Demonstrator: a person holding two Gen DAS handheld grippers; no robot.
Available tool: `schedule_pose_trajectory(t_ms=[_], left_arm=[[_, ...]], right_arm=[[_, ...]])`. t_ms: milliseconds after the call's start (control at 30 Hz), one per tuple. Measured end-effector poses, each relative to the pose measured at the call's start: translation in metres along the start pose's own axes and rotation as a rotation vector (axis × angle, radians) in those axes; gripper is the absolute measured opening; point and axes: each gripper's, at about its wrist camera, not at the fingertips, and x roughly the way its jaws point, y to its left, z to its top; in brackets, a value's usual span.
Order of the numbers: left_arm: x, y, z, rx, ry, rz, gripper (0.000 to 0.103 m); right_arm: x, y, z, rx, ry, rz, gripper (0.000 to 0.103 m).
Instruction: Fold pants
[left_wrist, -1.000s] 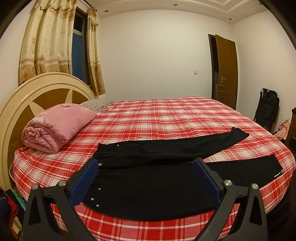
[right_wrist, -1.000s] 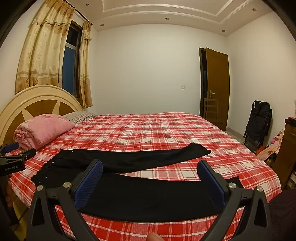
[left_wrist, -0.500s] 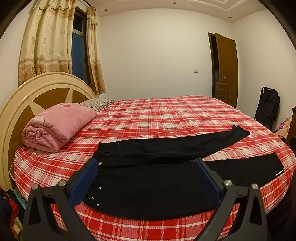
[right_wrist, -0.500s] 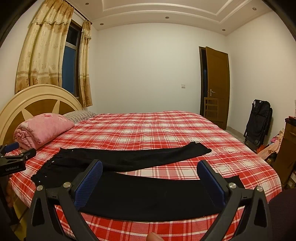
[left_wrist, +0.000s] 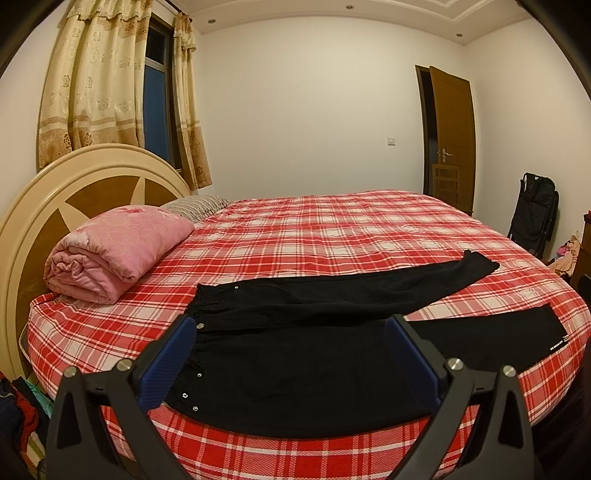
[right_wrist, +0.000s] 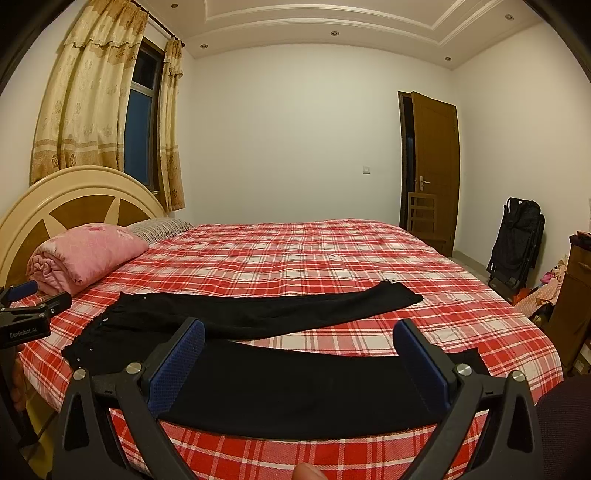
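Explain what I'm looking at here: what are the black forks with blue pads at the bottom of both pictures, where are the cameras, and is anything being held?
Each fork is a hand-held two-finger gripper; a person carries one in each hand. A camera on each looks forward along its fingers. One picture is from the left gripper, the other from the right gripper. Both are open and hold nothing. Ahead is a bed with a red checked cover. Black pants lie flat on it, legs spread apart, waist towards the headboard. A rolled pink quilt lies near the headboard. The right view also catches the left gripper at its left edge.
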Motion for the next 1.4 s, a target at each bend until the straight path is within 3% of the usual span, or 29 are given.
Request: schedule_pose_trajectory(t_ms=[1033, 1233, 1400], left_arm=[[0.004, 0.001, -0.003, -0.002, 0.013, 0.002, 0.103], [0.015, 0.001, -0.009, 0.002, 0.036, -0.001, 0.103], [0.043, 0.015, -0.017, 0.008, 0.082, 0.019, 0.103]], right_arm=[[0.008, 0.005, -0.008, -0.015, 0.034, 0.003, 0.102], [0.03, 0.0, -0.022, -0.018, 0.092, -0.002, 0.102], [0.068, -0.013, -0.038, -0.014, 0.191, -0.012, 0.102]])
